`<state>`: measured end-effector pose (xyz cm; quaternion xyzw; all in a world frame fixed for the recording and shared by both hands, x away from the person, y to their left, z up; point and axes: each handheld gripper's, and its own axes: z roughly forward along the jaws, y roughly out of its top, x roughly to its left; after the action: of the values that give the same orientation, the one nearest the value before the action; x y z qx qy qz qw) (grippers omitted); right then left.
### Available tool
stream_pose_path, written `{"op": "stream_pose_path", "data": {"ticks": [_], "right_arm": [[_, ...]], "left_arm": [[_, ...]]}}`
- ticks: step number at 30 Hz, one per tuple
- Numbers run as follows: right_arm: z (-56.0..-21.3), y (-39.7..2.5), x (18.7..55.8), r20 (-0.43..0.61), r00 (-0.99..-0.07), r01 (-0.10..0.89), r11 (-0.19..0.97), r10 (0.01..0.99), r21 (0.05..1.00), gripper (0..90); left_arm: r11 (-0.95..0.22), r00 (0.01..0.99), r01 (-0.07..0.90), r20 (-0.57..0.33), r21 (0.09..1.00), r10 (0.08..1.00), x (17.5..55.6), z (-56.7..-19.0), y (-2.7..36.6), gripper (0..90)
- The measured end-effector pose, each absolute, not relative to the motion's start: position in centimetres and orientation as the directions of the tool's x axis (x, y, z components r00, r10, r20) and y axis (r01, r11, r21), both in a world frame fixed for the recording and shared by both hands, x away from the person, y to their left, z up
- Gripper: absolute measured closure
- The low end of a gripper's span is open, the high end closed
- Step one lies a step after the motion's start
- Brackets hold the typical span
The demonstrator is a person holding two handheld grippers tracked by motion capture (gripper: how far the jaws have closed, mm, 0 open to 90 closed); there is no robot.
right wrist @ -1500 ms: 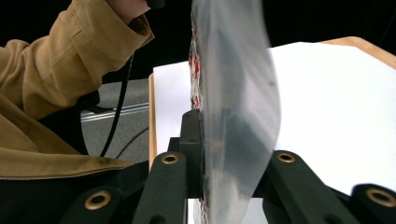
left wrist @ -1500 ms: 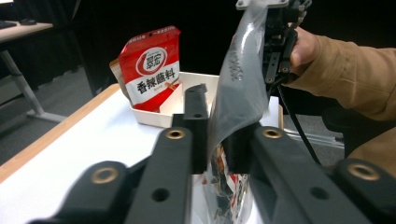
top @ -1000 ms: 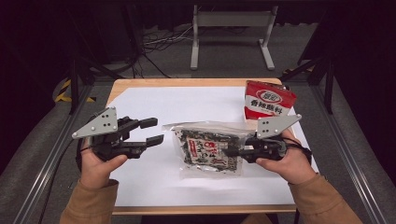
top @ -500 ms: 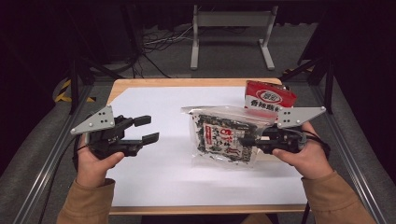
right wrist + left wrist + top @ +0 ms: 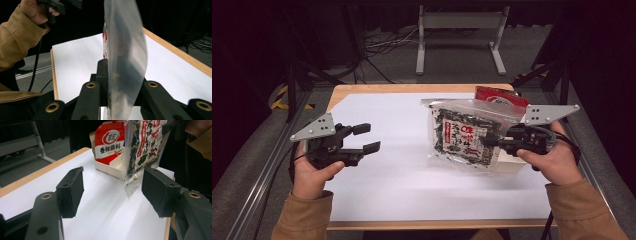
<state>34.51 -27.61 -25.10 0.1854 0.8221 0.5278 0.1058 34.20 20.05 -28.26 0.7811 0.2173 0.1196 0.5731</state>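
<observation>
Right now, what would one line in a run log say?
right gripper: shut on seaweed bag, lifted | left gripper: open, empty | red packet: upright in white tray

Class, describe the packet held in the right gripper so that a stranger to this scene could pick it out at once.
Start at the white sheet on the table and look to its right side, where the right gripper is shut on a packet's edge. That clear seaweed packet hangs lifted in front of a cream tray. Unlike the red sauce packet standing in the tray, it is see-through, with dark contents and a white label.
</observation>
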Motion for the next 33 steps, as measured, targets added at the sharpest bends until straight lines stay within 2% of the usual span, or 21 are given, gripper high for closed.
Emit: {"op": "stream_pose_path", "data": {"ticks": [10,19,25,30,33], "right_arm": [[-24.1,-30.2,35.4,0.03,-0.872,0.215,0.326,0.488,0.921,75.8],[-23.9,-32.6,36.5,0.039,-0.831,0.232,0.281,0.555,0.931,75.8],[-24.0,-33.7,36.9,0.033,-0.808,0.234,0.268,0.589,0.935,75.8],[-24.1,-34.4,37.1,0.009,-0.785,0.228,0.275,0.62,0.934,75.8],[-24.2,-34.8,37.2,0.006,-0.774,0.23,0.271,0.633,0.935,75.8]], "left_arm": [[-0.234,0.87,0.217,-0.08,0.948,0.486,34.6,-28.9,20.3,30.4],[-0.234,0.844,0.207,-0.052,0.95,0.535,35.3,-30.3,20.6,26.6],[-0.261,0.84,0.187,-0.016,0.947,0.543,36.0,-31.8,20.9,31.9],[-0.243,0.828,0.228,-0.056,0.943,0.557,36.4,-32.4,21.2,31.0],[-0.221,0.823,0.236,-0.074,0.946,0.563,36.5,-32.6,21.4,26.7]]}}
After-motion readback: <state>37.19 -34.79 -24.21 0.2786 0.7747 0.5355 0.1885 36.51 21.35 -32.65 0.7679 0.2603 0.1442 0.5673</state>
